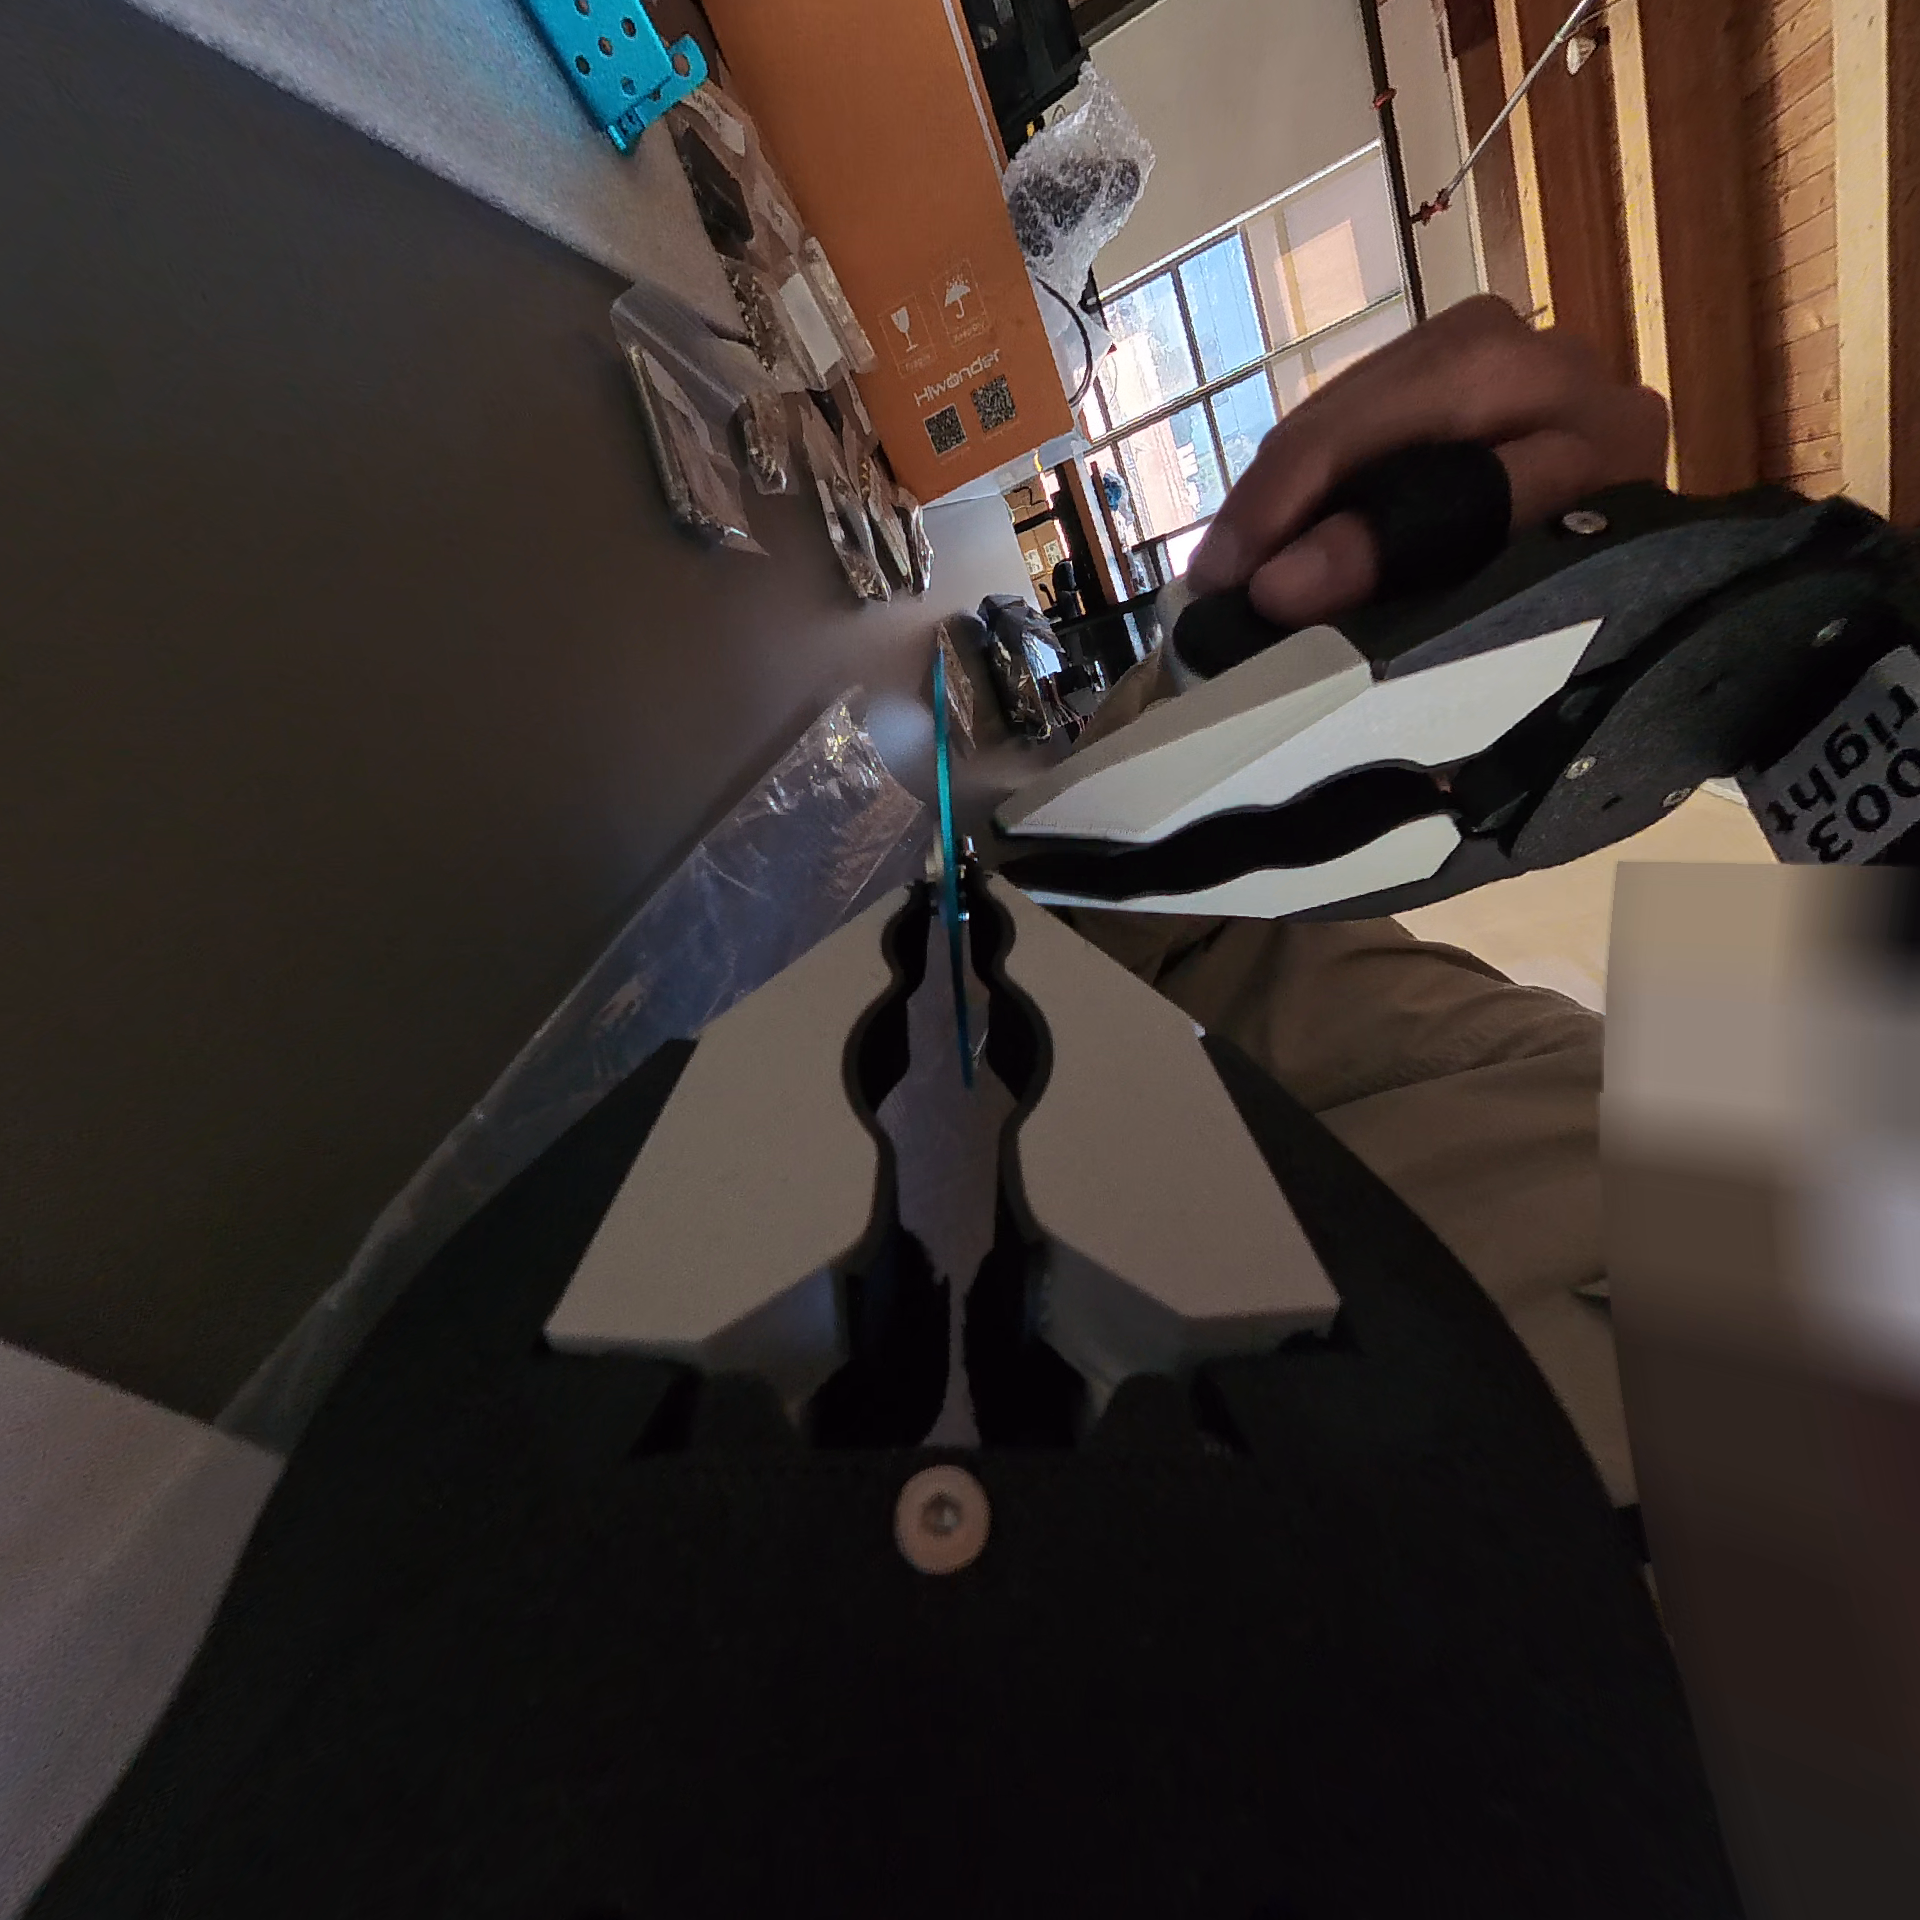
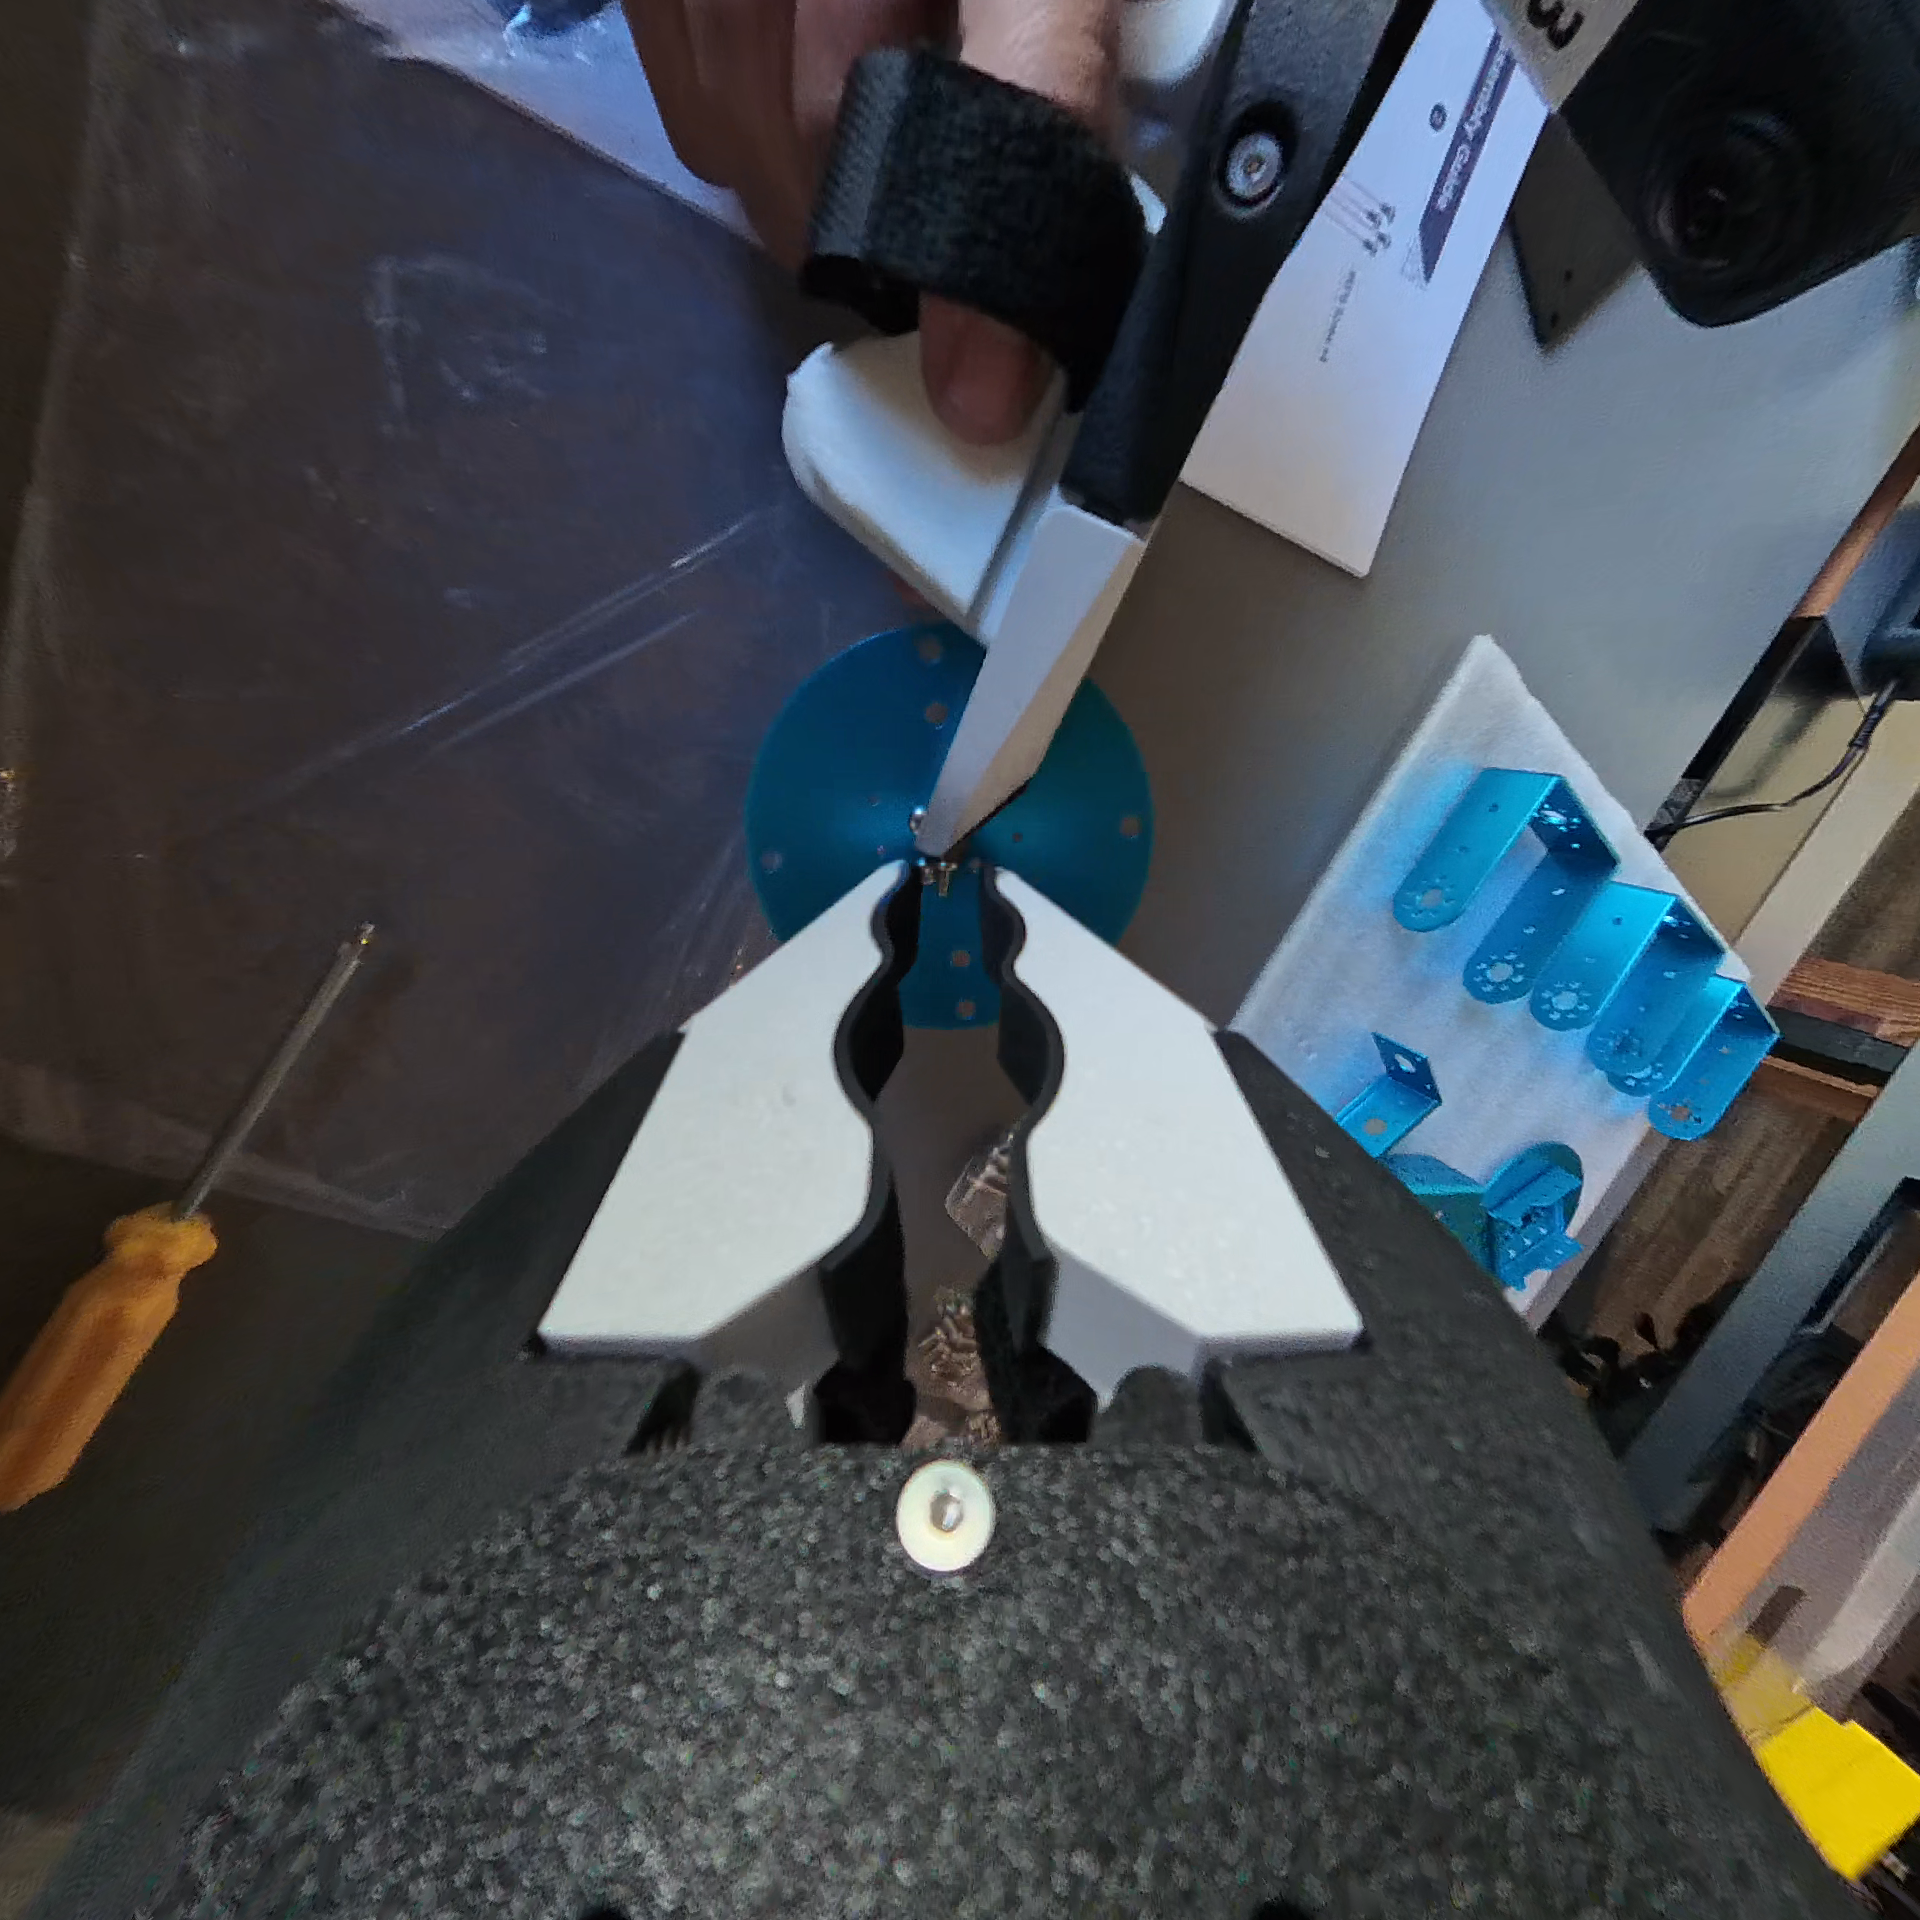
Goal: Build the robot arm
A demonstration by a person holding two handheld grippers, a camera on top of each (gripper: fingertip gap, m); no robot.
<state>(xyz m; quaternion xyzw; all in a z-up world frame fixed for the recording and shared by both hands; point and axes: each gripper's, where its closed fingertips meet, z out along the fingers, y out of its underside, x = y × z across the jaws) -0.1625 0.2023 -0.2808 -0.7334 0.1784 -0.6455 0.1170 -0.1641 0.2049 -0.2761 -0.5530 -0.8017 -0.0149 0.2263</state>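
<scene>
Both jaws of our left gripper (image 1: 951, 899) are squeezed onto a thin round blue metal disc with little holes (image 1: 941, 748). We hold it up above the grey table (image 2: 1507, 499), and from the left wrist view we see only its thin edge.

Our right gripper (image 2: 940, 871) has its jaws almost touching. They seem to pinch a tiny silver screw (image 2: 938, 881) right at the middle of the disc. The screw is so small that we cannot be sure of the grip.

We think the disc should be kept very still, held by its flat faces. The screw should stay straight over its hole, with a soft squeeze so it does not pop out.

An orange-handled screwdriver (image 2: 94, 1340) lies on a clear plastic sheet (image 2: 416, 623), well apart to one side. A white foam pad (image 2: 1455, 790) with shiny blue metal brackets (image 2: 1600, 966) sits on the other side.
</scene>
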